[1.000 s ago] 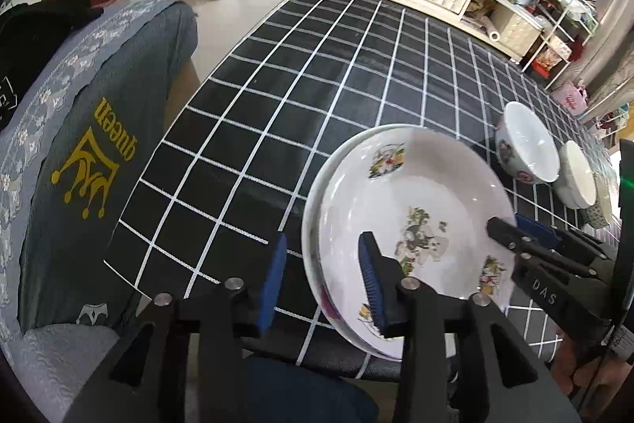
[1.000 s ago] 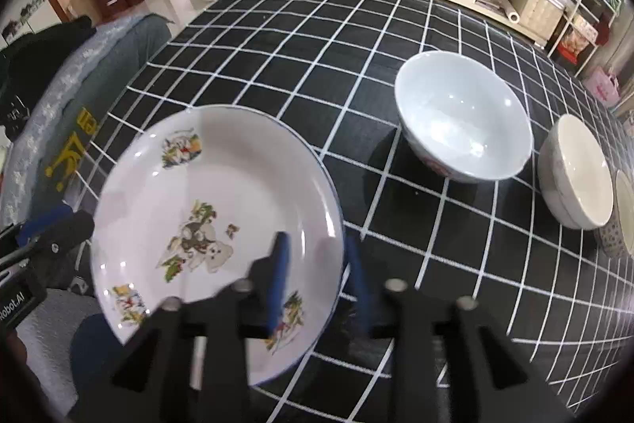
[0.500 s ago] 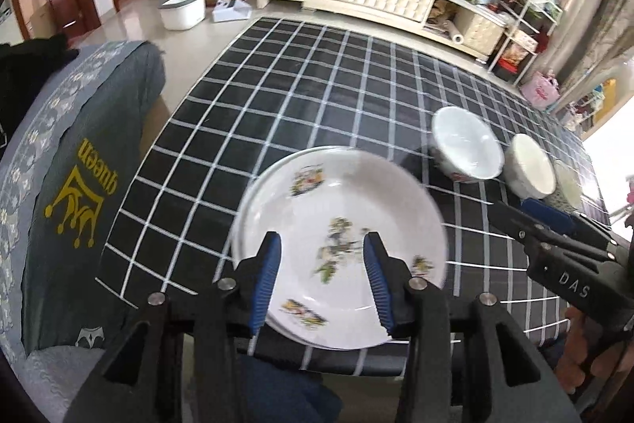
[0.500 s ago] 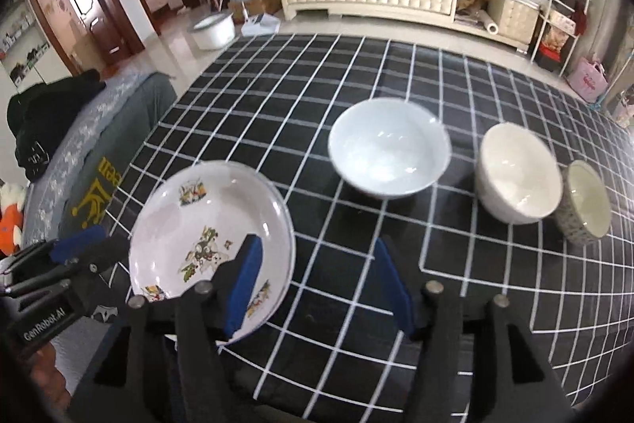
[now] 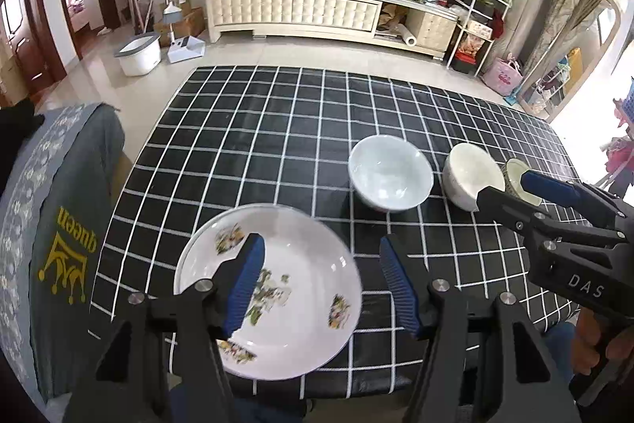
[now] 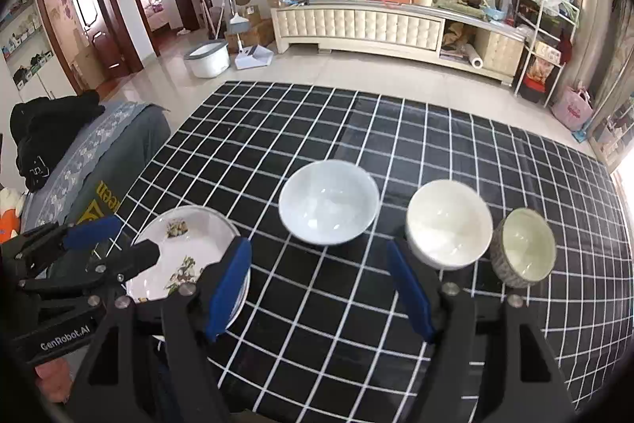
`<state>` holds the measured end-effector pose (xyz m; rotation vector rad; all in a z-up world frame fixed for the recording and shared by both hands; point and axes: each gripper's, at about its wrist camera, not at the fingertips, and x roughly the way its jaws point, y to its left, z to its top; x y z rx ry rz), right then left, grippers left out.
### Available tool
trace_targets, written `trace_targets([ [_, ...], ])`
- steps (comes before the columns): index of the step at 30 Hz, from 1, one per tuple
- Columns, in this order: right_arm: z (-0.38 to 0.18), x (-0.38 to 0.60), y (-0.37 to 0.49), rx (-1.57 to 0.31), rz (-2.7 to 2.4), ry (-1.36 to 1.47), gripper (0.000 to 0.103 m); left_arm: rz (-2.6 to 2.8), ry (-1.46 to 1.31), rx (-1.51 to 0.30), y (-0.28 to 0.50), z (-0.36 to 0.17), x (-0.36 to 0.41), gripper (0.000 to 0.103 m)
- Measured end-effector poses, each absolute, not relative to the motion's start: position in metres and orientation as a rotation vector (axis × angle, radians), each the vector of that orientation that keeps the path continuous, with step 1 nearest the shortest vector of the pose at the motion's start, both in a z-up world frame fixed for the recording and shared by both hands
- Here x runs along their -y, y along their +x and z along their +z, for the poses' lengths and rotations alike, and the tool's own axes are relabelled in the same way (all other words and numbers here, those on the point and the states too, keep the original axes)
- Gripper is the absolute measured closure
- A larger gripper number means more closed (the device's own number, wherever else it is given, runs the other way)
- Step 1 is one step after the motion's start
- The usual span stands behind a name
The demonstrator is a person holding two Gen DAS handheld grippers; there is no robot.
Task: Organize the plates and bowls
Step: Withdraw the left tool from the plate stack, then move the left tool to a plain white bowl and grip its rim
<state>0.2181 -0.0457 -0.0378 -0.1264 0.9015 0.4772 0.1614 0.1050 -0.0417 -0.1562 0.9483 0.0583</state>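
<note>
Your left gripper (image 5: 321,280) hangs above the table (image 5: 253,145), jaws just opened, gaping, nothing between them. Your right gripper (image 6: 319,282) likewise: jaws just widened, empty. The flowered plate (image 5: 293,304) lies flat at the near left edge. To its right, three bowls in a row: white bowl (image 6: 328,201), cream bowl (image 6: 447,222), small patterned bowl (image 6: 523,246).
</note>
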Motion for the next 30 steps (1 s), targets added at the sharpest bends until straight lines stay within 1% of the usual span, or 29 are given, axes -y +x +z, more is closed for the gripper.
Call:
trace_targets([
  [3,-0.034,0.049,0.226,-0.884,0.478,-0.137,0.027,0.056,-0.161,-0.939,0.171,-0.037,-0.103,0.041],
  [7,-0.036,0.052,0.242,-0.874,0.441,-0.158,0.022,0.053,-0.144,-0.944,0.193,-0.036,-0.096,0.041],
  [11,-0.043,0.053,0.261,-0.868,0.398,-0.194,0.017,0.056,-0.108,-0.975,0.22,-0.047,-0.09,0.041],
  [15,-0.055,0.051,0.28,-0.889,0.376,-0.237,0.015,0.065,-0.089,-1.024,0.244,-0.063,-0.086,0.041],
  [19,-0.073,0.049,0.297,-0.93,0.358,-0.279,0.015,0.065,-0.1,-1.075,0.265,-0.081,-0.086,0.041],
  [24,-0.1,0.05,0.321,-1.072,0.453,-0.187,0.015,0.076,-0.065,-1.139,0.286,-0.103,-0.084,0.041],
  [30,-0.12,0.038,0.339,-1.114,0.507,-0.217,0.015,0.058,-0.08,-1.208,0.308,-0.122,-0.084,0.041],
])
